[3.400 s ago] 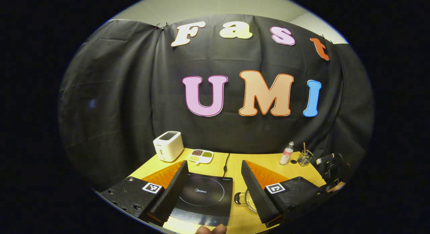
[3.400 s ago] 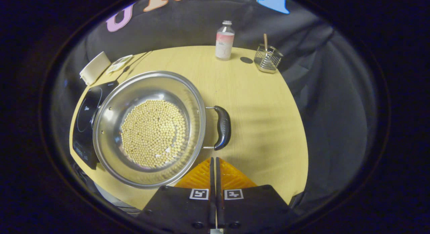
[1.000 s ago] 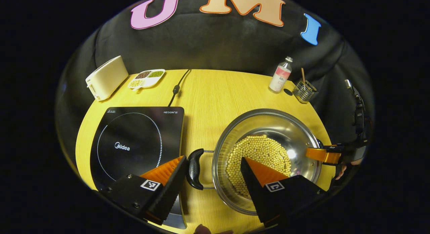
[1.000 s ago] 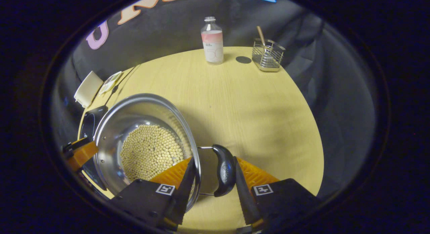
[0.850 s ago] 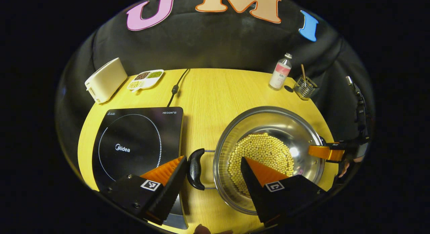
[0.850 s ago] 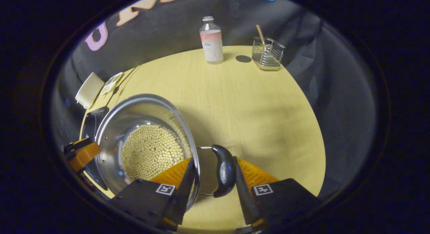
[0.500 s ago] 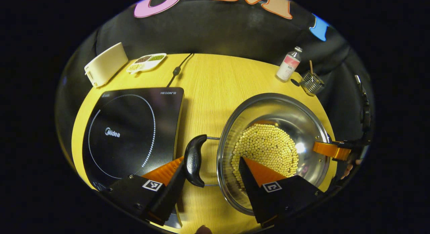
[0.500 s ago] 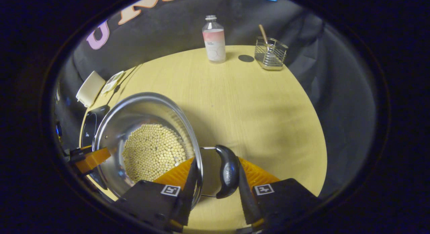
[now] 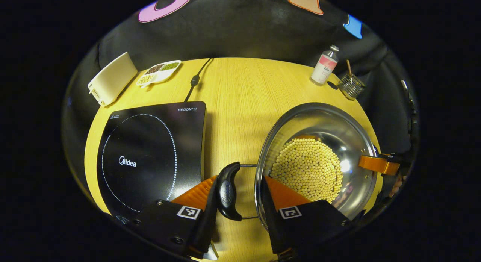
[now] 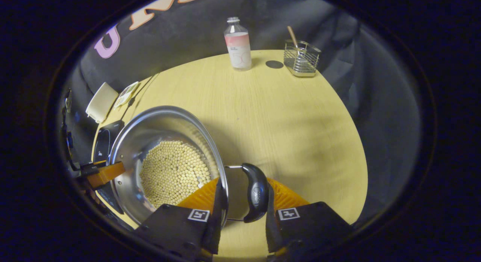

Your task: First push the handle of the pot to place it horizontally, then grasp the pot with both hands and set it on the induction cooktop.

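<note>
pot: steel pot [image 9: 319,153] with a layer of beans [image 9: 306,170] in the bottom, sitting on the table [image 9: 236,89]. In the left gripper view it's ahead and right of our fingers; in the right gripper view it's ahead and left.

left gripper: left gripper [image 9: 236,196] has its fingers straddling the near handle [image 9: 227,190], one outside it, the other between grip and pot wall. We can't tell if both actually press on it yet.

right gripper: right gripper [image 10: 243,202] is set the same way around the far handle [image 10: 255,192]. Outer finger looks to touch the grip, inner one sits by the rim. Clamped or not, can't tell.

cooktop: induction cooktop [image 9: 150,153] lies just ahead-left of the left gripper, beside the pot, not under it.

handling: we'd guess rigid and fairly heavy with that load. Polished wall looks slippery, so the handles are the spots to hold. Beans will roll if it tips, so keep both sides level.
</note>
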